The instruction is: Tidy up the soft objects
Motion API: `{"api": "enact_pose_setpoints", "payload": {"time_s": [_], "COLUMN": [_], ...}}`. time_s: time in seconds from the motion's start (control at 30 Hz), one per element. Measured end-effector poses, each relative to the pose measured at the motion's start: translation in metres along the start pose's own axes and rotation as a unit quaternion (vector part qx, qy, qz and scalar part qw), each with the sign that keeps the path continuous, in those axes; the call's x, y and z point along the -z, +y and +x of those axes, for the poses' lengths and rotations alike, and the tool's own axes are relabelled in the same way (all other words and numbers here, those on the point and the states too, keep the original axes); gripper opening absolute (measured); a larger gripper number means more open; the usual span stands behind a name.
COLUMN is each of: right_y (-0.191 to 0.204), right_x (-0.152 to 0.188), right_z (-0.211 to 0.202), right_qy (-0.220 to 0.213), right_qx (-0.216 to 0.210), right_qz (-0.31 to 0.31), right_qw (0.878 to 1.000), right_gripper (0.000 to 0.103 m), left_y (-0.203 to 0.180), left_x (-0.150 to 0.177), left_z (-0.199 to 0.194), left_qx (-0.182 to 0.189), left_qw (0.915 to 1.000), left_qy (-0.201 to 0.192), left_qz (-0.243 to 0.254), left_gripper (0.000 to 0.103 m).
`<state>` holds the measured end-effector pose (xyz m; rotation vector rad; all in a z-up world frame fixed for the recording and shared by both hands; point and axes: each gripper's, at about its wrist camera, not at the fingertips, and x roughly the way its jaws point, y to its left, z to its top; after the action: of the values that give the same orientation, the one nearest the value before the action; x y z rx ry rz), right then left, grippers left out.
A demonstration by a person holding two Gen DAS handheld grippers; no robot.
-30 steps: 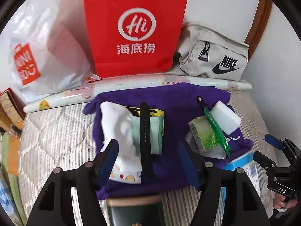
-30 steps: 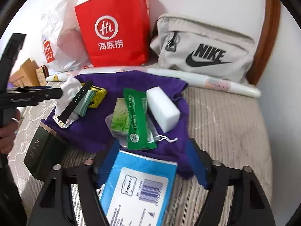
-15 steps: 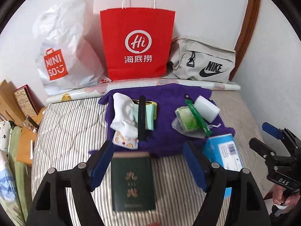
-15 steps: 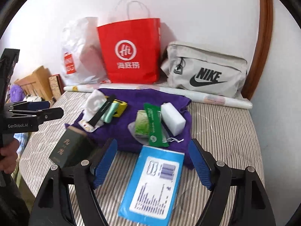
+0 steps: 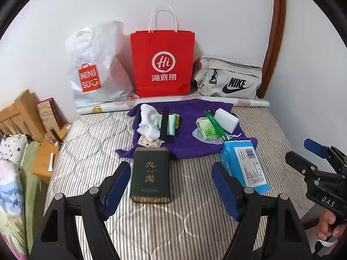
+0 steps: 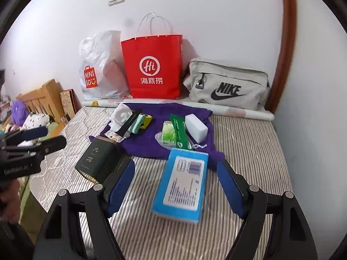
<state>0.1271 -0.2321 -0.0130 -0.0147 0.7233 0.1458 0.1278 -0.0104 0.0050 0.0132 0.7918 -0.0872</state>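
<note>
A purple towel (image 5: 190, 145) lies spread on the striped bed. On it are a white sock (image 5: 147, 119), a black strap (image 5: 164, 125), a mint cloth (image 5: 172, 126), a white sponge (image 5: 226, 120), a long green packet (image 5: 216, 126) and a clear-wrapped green pack (image 5: 207, 131). A dark green box (image 5: 150, 173) lies flat at the towel's near edge, and my left gripper (image 5: 171, 168) stands open above it without touching it. A blue pack (image 6: 182, 184) lies under my open right gripper (image 6: 176, 164), also untouched.
Against the back wall stand a white Miniso bag (image 5: 95, 71), a red paper bag (image 5: 162, 65) and a grey Nike bag (image 5: 229, 80), with a rolled sheet (image 5: 249, 103) in front. Wooden furniture (image 5: 19, 112) and bedding crowd the left; a wall runs along the right.
Both grippers have drawn back and risen away from the towel, so more of the bed shows. The dark green box now lies fully in view before the left gripper, whose jaws stand slightly wider.
</note>
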Motion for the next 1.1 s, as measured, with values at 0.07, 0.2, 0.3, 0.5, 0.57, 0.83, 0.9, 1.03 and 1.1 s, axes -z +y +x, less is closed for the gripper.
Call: {"api": "enact_pose_setpoints", "payload": {"time_s": [0.07,0.2,0.3,0.5,0.57,0.83,0.9,1.03,1.1], "right_y": [0.000,0.003,0.008,0.013,0.012,0.006,0.005,0.006,0.007], "right_x": [0.006,0.019,0.029,0.050,0.056,0.069,0.070,0.071,0.072], "right_z": [-0.008,-0.021,-0.029,-0.043,-0.047,-0.061,-0.065,-0.071,-0.072], "right_qy": [-0.003,-0.006,-0.005,-0.005,-0.006,-0.013,-0.015,-0.019,-0.019], "right_qx": [0.000,0.009,0.010,0.014,0.013,0.013,0.013,0.015,0.015], "right_qz": [0.003,0.006,-0.005,-0.012,-0.007,0.010,0.012,0.012,0.011], "right_qw": [1.000,1.000,1.000,1.000,1.000,1.000,1.000,1.000,1.000], "right_gripper": [0.078,0.078,0.078,0.078,0.078,0.078,0.078,0.078,0.078], "left_y": [-0.001,0.000,-0.004,-0.016,-0.019,-0.027,-0.026,-0.024,-0.022], "left_x": [0.009,0.025,0.037,0.057,0.062,0.072,0.073,0.074,0.075], "left_z": [-0.011,-0.030,-0.040,-0.052,-0.057,-0.072,-0.075,-0.080,-0.083], "left_qx": [0.002,0.006,0.003,0.007,0.000,-0.005,-0.006,-0.011,-0.012], "left_qw": [1.0000,0.9997,0.9995,0.9994,0.9993,0.9986,0.9984,0.9980,0.9978], "left_qy": [-0.006,-0.021,-0.028,-0.034,-0.037,-0.053,-0.056,-0.062,-0.065], "left_qz": [-0.001,-0.014,-0.014,-0.008,-0.008,-0.003,-0.004,-0.007,-0.009], "left_gripper": [0.076,0.077,0.080,0.080,0.080,0.080,0.080,0.080,0.080]}}
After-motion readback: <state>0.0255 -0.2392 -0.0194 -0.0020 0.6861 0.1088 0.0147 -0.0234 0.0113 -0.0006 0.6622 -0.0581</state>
